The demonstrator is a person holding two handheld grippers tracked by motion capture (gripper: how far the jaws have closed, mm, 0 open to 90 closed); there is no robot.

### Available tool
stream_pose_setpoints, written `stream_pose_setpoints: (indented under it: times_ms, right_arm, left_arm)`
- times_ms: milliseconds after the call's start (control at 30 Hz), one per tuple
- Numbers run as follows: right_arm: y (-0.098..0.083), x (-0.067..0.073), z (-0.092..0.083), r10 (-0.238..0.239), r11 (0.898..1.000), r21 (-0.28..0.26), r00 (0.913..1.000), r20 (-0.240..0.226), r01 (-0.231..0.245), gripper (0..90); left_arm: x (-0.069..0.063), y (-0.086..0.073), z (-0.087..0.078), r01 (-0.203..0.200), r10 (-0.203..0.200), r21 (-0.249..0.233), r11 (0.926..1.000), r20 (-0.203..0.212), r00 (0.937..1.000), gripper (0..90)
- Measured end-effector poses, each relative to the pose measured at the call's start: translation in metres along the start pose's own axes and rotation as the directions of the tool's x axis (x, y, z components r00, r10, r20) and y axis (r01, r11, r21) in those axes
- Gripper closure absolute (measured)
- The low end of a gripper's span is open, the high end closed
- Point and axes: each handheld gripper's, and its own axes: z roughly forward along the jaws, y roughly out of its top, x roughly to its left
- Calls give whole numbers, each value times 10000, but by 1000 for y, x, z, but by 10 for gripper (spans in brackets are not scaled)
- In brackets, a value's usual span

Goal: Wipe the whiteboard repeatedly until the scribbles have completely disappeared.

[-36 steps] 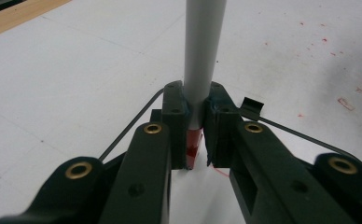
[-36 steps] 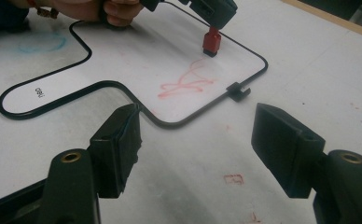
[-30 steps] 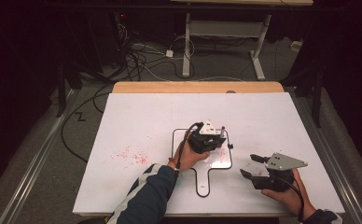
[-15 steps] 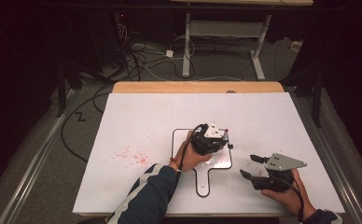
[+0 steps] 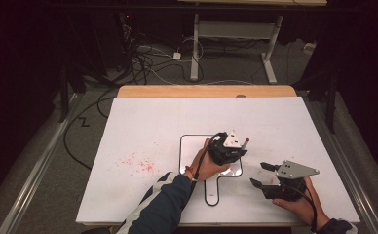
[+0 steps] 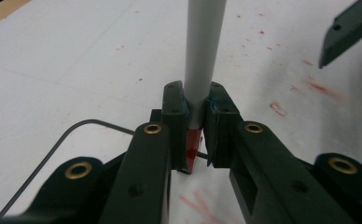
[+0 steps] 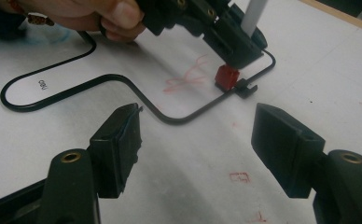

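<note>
Left tool (image 5: 233, 155): jaws clamped tight, pointing steeply down toward the surface. The left hand (image 5: 207, 163) wraps its body from behind; forearm in a dark blue sleeve enters from the bottom edge, angled up and right. Right tool (image 5: 264, 174): jaws spread wide with nothing between them, held low and roughly level, pointing left toward the left tool. Right hand (image 5: 296, 202) grips it from below.
</note>
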Motion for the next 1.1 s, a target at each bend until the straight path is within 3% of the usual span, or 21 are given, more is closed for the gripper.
stream_pose_setpoints:
  times_ms: [133,200,400,500,700,833,1033,1100]
  right_arm:
    - [1,0,-1,44,10000,-83,10000,24,-44,338]
    - [0,0,-1,40,10000,-57,10000,27,-39,337]
    - [1,2,1,-36,10000,13,10000,-37,36,337]
    - [0,2,2,-15,10000,47,10000,-66,16,337]
    - [0,2,2,-42,10000,42,9999,-105,43,336]
    - [0,2,2,5,10000,50,10000,-79,-4,336]
    - [1,3,2,-72,10000,54,9999,-79,72,333]
    - [1,3,2,-27,10000,54,10000,-68,28,332]
  left_arm:
    - [-2,-4,-6,-20,18,69,10000,254,9997,786]
    - [2,-6,-9,-33,34,90,10000,-41,10000,786]
    - [30,-14,-10,930,-945,-280,9953,-589,9938,786]
    - [30,-14,-8,1217,-1239,-416,9917,-555,9907,786]
    - [5,-8,-5,583,-577,-305,9978,176,9982,786]
    - [-2,-10,-9,226,-220,-204,9995,281,9994,785]
    - [22,-19,-19,685,-693,-150,9975,-650,9955,785]
    - [30,-23,-23,1093,-1106,-221,9938,-677,9916,785]
